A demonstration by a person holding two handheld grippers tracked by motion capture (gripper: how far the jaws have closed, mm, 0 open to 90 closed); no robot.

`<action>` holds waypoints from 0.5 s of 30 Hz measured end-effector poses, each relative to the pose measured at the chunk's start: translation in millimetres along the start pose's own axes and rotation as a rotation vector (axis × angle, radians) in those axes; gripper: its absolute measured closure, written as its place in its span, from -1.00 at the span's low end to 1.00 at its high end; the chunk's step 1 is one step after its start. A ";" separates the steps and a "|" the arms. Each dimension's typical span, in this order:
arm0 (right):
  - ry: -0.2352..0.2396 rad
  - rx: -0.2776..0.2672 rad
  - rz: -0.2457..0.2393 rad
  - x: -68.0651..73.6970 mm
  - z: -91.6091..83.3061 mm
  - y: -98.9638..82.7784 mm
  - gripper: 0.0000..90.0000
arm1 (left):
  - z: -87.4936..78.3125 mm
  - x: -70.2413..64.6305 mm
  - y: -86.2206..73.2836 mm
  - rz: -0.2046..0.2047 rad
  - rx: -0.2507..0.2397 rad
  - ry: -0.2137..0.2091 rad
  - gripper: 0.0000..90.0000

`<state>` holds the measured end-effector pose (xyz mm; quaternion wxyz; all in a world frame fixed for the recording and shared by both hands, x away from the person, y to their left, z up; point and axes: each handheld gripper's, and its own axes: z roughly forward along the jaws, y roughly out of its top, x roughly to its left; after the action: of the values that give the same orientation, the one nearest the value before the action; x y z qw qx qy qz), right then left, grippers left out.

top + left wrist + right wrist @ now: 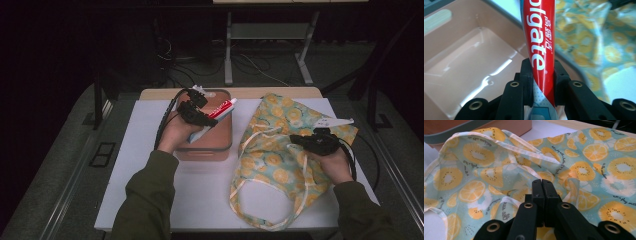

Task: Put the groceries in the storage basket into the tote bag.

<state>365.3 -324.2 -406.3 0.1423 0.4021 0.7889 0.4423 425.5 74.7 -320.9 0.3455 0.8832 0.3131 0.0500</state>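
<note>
A red and white toothpaste tube [220,109] [539,45] is clamped between the jaws of my left gripper [201,118] [541,65], cap end pointing away. It hangs over the salmon-pink plastic bin [220,146] [461,50], whose inside looks bare. To the right lies a light-blue fabric bag with an orange-slice print [272,160] [474,170] [599,37]. My right gripper [298,140] [541,182] rests on the bag's middle with its jaws pressed together. The cloth puckers toward their tips, and the bag's rim stands raised on the side toward the bin.
The bin and bag lie on a white tabletop [150,175] with bare room at the front left. The bag's cream straps [260,220] loop toward the front edge. Metal stand legs [229,50] and cables are on the floor behind the table.
</note>
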 end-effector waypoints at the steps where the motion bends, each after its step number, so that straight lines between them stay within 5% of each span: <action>1: 0.000 0.002 0.001 0.2 -0.1 0.0 0.99 | -1.2 -4.0 -0.6 0.006 -0.005 -0.007 0.66; 15: -0.002 0.004 -0.008 1.9 0.7 0.3 0.99 | 10.0 -85.2 -10.1 0.121 -0.021 -0.102 0.66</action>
<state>364.7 -322.2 -406.2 0.1442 0.3996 0.7914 0.4396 355.3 24.5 -324.0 0.3667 0.8982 0.2408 0.0291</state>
